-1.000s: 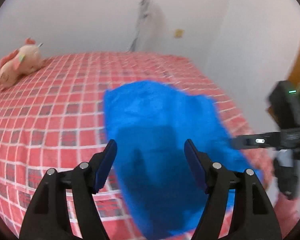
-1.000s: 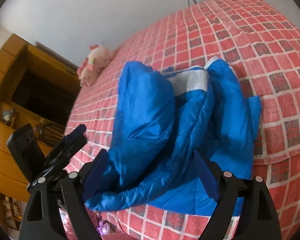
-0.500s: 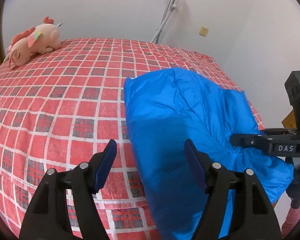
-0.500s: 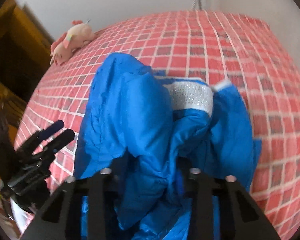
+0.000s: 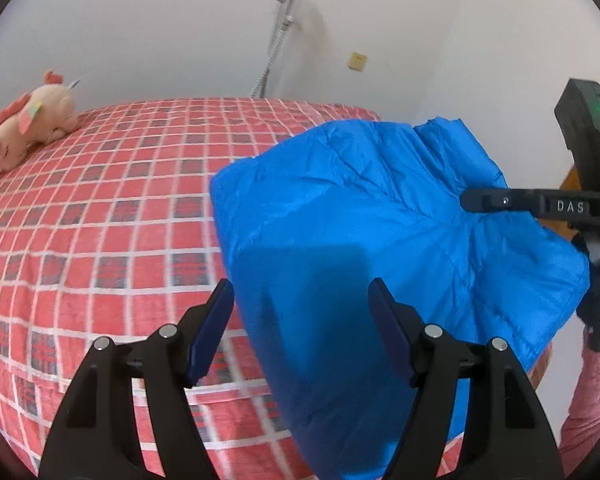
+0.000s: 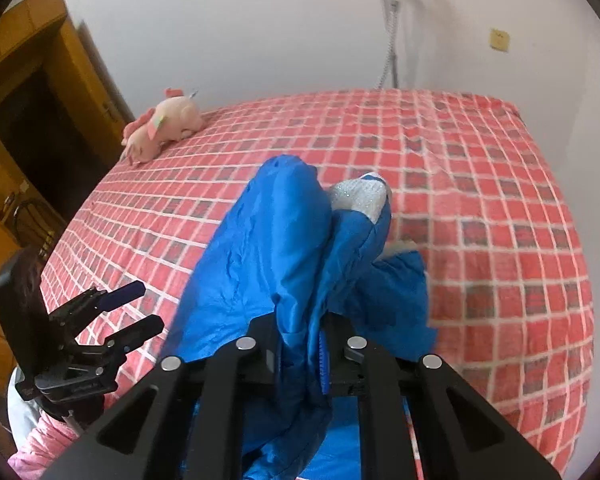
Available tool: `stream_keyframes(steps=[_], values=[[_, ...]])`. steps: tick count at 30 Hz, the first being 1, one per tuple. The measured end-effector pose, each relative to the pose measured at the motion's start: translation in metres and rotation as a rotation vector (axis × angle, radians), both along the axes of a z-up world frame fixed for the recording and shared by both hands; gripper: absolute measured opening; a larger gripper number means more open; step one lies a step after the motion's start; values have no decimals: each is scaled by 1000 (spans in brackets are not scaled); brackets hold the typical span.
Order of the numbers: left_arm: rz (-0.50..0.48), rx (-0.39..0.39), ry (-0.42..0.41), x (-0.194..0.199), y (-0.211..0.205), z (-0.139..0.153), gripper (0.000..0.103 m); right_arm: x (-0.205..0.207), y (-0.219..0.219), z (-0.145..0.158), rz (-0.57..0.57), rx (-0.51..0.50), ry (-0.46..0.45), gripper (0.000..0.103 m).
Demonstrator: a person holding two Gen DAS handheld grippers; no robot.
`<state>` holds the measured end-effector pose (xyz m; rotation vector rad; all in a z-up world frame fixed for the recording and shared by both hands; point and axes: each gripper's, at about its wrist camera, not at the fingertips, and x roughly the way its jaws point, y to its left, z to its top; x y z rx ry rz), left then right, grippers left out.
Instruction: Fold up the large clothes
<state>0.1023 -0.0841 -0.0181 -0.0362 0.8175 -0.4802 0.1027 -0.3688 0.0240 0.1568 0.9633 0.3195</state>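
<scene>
A blue puffer jacket (image 5: 340, 208) lies bunched on the near right part of the bed (image 5: 100, 220), with its lower part hanging over the front edge. My right gripper (image 6: 300, 364) is shut on the jacket (image 6: 268, 240), its jaws closing tight on a bunched fold that is lifted off the sheet. A silvery-white lining patch (image 6: 358, 198) shows at the far end. In the left wrist view the right gripper (image 5: 480, 202) pinches the jacket's right side. My left gripper (image 5: 302, 320) is open above the jacket's left edge and holds nothing. In the right wrist view the left gripper (image 6: 136, 308) stands apart from the cloth.
The red checked bed (image 6: 480, 220) stretches wide behind the jacket. A pink plush toy (image 5: 32, 128) lies at the far left corner. A metal pole stand (image 5: 280, 40) leans on the white wall behind. A wooden wardrobe (image 6: 28, 80) stands left. Pink sleeves (image 5: 588, 412) show at the frame edges.
My right gripper went from wide open around the jacket to shut on a fold and rose with it. The left gripper stayed open and shifted sideways along the bed's front.
</scene>
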Motion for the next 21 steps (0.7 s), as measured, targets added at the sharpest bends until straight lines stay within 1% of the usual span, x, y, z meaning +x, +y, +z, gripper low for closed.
stream_keyframes(steps=[3,4,5,7,8,11,13,15,16,18,19,21], values=[[-47,51,16,-3,-25,-14,68,-4,-29,-24,-37,40,33,13],[-57,56,22,-4,-30,-18,68,-4,-37,-34,-48,54,48,13],[-72,61,28,-5,-36,-23,68,-5,-48,-50,-59,76,70,14],[-84,61,34,-5,-42,-29,69,-9,-60,-69,-68,109,85,17],[-86,60,38,-5,-43,-32,71,-11,-66,-83,-72,136,87,19],[-72,68,26,-6,-47,-43,72,-17,-72,-104,-78,191,65,21],[-59,82,8,-8,-49,-47,72,-19,-72,-111,-86,200,46,23],[-51,87,4,-9,-48,-47,72,-23,-72,-111,-96,199,27,25],[-48,85,7,-10,-46,-46,72,-24,-71,-107,-96,182,23,27],[-48,83,11,-11,-43,-42,72,-32,-69,-91,-109,111,4,35],[-47,79,11,-13,-40,-39,71,-36,-66,-81,-112,70,-17,35],[-37,63,-3,-19,-33,-31,71,-50,-60,-51,-115,-17,-94,36]])
